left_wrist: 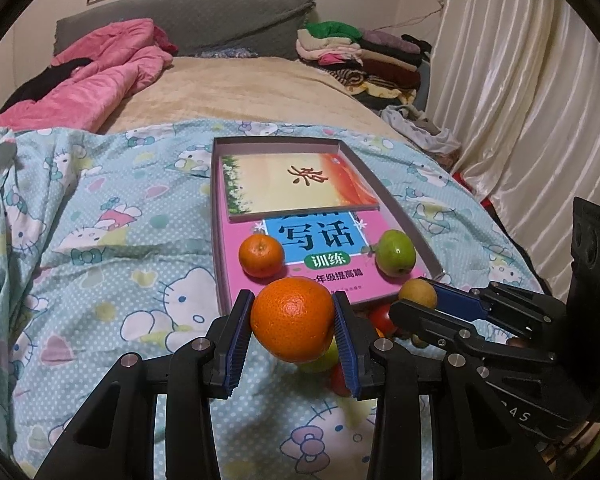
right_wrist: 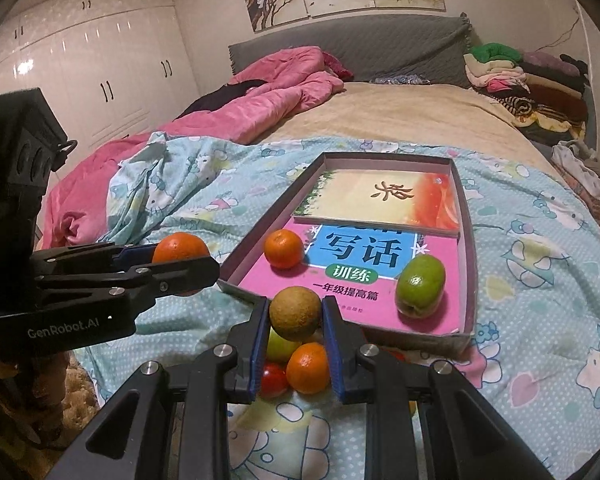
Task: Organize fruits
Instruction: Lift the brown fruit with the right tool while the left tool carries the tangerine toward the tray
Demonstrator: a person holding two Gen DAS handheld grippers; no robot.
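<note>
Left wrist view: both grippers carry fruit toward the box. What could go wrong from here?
1. The orange is round and pinched only at its sides by the left gripper; it may slip out.
2. The grippers sit close together; the right gripper with its brown fruit may collide.
3. Fruit released onto the slick pink book may roll.

We see a dimpled, faintly shiny orange [left_wrist: 294, 318] between ribbed blue pads [left_wrist: 236, 344]; a dull, rough brown fruit [right_wrist: 295, 313]; a smooth glossy green fruit [right_wrist: 420, 286] on a glossy pink book cover [right_wrist: 352, 280]; a matt cardboard box [right_wrist: 470, 248]; a printed cotton-like sheet [left_wrist: 112, 240]; a plush pink quilt [right_wrist: 260, 104] far left; satiny curtains [left_wrist: 532, 100]; glossy wardrobe doors [right_wrist: 92, 60].
</note>
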